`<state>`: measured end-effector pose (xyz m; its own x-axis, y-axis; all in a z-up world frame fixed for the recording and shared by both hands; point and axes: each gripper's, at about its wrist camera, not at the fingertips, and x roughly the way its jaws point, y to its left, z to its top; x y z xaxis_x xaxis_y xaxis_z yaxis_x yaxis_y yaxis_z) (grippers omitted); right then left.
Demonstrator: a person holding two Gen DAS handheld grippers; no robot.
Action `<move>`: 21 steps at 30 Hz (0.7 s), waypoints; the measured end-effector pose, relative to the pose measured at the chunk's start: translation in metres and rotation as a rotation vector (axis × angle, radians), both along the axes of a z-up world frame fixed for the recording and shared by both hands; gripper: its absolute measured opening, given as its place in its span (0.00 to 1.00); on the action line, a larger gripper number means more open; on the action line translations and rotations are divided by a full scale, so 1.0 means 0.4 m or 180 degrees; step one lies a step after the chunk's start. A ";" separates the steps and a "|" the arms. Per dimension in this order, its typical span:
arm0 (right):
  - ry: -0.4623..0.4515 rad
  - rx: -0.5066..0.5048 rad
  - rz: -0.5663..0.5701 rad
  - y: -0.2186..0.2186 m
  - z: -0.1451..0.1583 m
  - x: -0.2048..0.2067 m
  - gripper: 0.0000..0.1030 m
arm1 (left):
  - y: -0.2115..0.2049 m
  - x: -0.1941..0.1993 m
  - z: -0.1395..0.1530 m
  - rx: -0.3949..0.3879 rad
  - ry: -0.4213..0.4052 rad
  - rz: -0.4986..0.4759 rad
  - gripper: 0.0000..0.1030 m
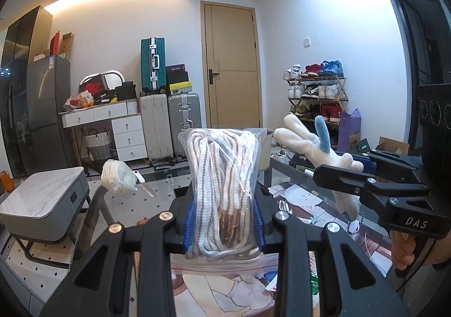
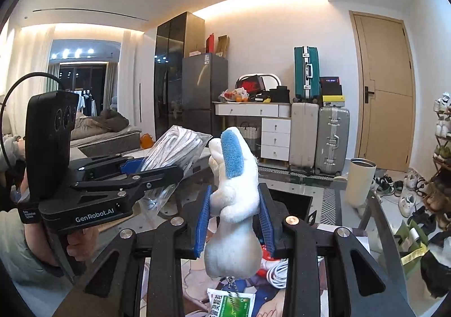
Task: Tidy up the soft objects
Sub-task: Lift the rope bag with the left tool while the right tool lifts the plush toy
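Gripping: left tool [image 1: 224, 221] on bagged laces [image 1: 222, 184], right tool [image 2: 235, 221] on plush rabbit [image 2: 235, 204].

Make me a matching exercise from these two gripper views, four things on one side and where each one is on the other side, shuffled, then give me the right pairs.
Things:
1. bag of rope
2. plush toy
3. teal suitcase
4. beige cup

Places:
A. standing on the glass table
B. clamped in the right gripper
C. on top of a grey suitcase by the wall
D. clamped in the left gripper

Pairs: 1-D, 2-B, 3-C, 4-A
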<state>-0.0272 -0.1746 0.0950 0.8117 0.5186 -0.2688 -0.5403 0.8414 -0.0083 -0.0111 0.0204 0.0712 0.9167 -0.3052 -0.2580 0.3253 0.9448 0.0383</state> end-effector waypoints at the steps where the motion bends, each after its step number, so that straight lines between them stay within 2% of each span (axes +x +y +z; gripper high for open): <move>1: 0.0002 0.0022 -0.0003 0.001 0.006 0.004 0.31 | 0.004 0.006 0.007 -0.0012 -0.0027 0.0002 0.31; 9: -0.0040 0.0099 -0.0028 0.014 0.051 0.079 0.31 | -0.007 0.066 0.058 -0.0125 -0.0075 0.0008 0.31; 13: -0.0068 0.0084 -0.0058 0.044 0.071 0.128 0.31 | -0.016 0.131 0.076 -0.0215 -0.0015 0.0010 0.31; 21: 0.0121 0.0153 -0.0269 0.067 0.062 0.278 0.31 | -0.016 0.256 0.053 -0.0364 0.0125 0.0137 0.31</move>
<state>0.0841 -0.1476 0.1199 0.8427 0.4617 -0.2768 -0.4666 0.8829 0.0522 0.0913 0.0138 0.0924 0.9194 -0.2953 -0.2597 0.2835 0.9554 -0.0825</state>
